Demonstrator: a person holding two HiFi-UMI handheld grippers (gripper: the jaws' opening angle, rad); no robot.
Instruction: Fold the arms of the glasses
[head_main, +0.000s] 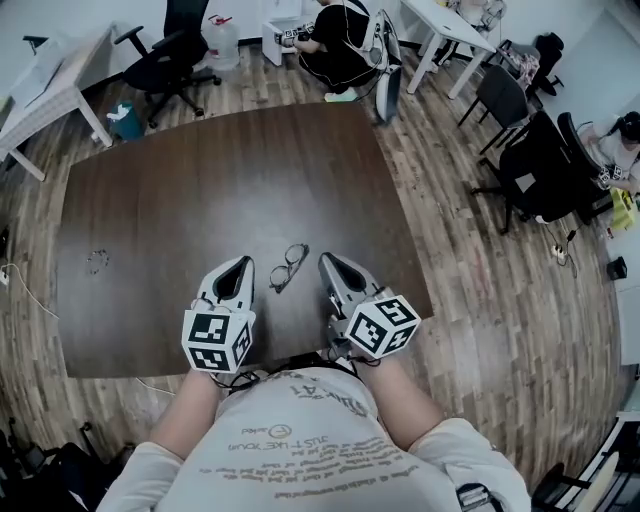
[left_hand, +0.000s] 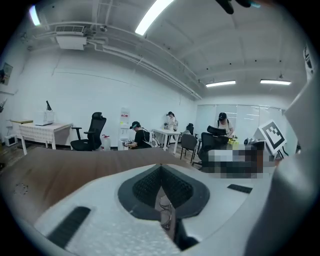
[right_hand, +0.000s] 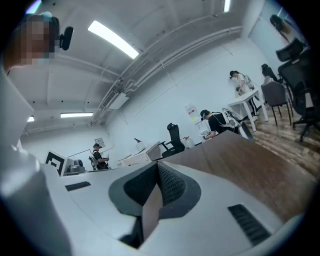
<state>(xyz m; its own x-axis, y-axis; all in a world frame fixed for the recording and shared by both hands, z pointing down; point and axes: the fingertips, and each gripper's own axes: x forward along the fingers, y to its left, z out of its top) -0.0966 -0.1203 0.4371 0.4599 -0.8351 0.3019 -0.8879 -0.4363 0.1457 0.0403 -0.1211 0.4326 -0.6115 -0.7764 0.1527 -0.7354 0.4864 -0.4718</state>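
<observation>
Across most of the head view spread a wide, dark brown bench (head_main: 200, 180) with rounded corners, standing on a pale wood-plank floor (head_main: 470, 260). Around it sat white tables (head_main: 50, 90), several black office chairs (head_main: 165, 60) and, beyond the far edge, a seated person in dark clothes (head_main: 335, 40).

At the near edge stood the person wearing the camera, in a light printed shirt (head_main: 300, 440), both bare forearms reaching forward over the bench.

Each hand held a white gripper with a black-and-white marker cube at its back. The left gripper (head_main: 238, 268) and the right gripper (head_main: 328, 265) were side by side, near each other, both pointing away from the person and only slightly downward.

In the left gripper view the dark ribbed jaws were pressed together with nothing between them. In the right gripper view the jaws were likewise together and empty.

Smallest of all, the glasses (head_main: 288, 266) lay flat on the bench in the space between the two gripper tips, touched by neither. They were thin-framed with round lenses, angled slightly. Whether their arms were folded was too small to tell.
</observation>
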